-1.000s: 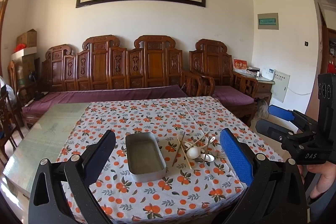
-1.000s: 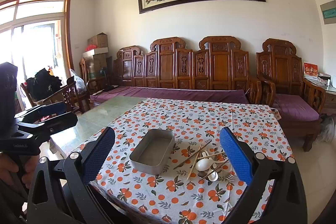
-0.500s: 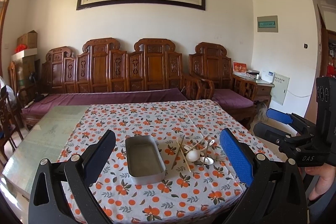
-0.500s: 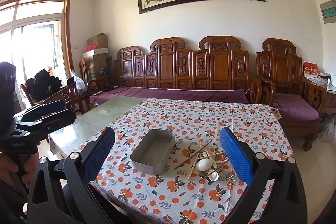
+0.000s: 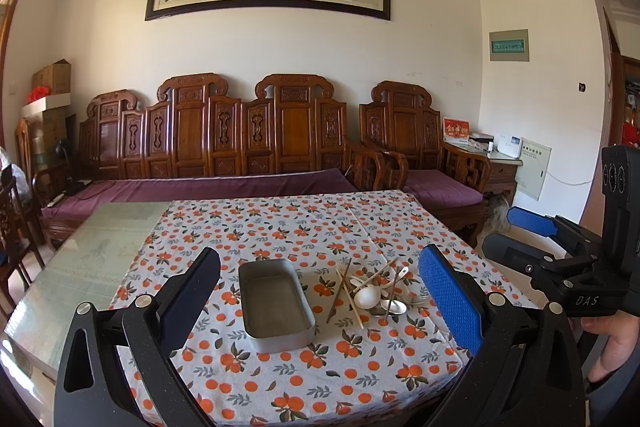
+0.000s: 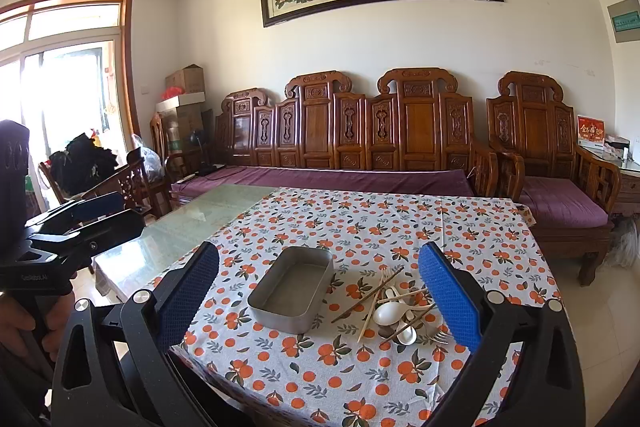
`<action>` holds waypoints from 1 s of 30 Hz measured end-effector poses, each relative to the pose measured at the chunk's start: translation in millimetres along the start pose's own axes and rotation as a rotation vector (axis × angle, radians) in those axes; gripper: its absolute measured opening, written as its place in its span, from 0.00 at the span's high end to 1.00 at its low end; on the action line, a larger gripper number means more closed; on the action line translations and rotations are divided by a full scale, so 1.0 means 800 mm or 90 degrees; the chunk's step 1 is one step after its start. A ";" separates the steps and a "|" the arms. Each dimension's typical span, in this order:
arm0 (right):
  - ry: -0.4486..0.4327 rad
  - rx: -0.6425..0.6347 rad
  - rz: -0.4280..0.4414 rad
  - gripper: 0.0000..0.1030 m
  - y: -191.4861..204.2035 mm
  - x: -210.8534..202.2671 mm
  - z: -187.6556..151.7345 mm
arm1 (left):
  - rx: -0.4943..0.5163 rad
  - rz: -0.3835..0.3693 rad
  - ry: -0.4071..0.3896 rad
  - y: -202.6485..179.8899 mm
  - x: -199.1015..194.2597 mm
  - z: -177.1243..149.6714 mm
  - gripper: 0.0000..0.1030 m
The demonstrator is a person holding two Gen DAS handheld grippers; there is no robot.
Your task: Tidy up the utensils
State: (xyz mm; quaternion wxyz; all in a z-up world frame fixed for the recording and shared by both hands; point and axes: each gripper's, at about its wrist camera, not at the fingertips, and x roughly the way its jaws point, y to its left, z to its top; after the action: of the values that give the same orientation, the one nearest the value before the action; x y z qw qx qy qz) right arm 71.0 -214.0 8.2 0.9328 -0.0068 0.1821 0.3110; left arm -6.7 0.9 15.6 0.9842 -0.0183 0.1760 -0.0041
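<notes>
Left gripper: held above the near table edge, fingers spread wide, nothing between them.
Right gripper: likewise spread wide and empty, held back from the table.
Utensil pile: heaped on the orange-print tablecloth, just right of the metal tray, not touching it.
Tray: empty; long axis running near to far.
Chopsticks: crossed over the heap, long axes mostly near-far, fanned slightly.
White spoon: on top of the pile, bowl toward the near-left, handle toward the far-right.
Metal spoon: at the near edge of the pile; fork tines beside it.
Step in hand: probably approach for a first pick.
Doing it well: take a topmost piece first, pinch across the shaft rather than along it, lift straight, lay parallel to the tray's long axis.
</notes>
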 end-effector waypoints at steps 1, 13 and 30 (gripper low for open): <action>0.000 0.000 0.000 0.03 0.000 0.000 0.000 | -0.001 -0.001 0.000 0.000 0.000 0.000 0.07; -0.001 0.001 0.001 0.03 0.000 0.000 0.001 | 0.000 0.000 0.000 -0.001 0.000 0.001 0.07; -0.005 0.000 0.003 0.03 0.004 -0.003 0.004 | 0.002 -0.002 -0.003 -0.002 -0.002 0.005 0.07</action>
State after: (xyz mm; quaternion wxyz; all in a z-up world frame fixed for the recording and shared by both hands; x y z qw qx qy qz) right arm 68.6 -212.4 12.5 0.9328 -0.0055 0.1784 0.3131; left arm -6.9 -0.7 19.9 0.9846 -0.0170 0.1739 -0.0060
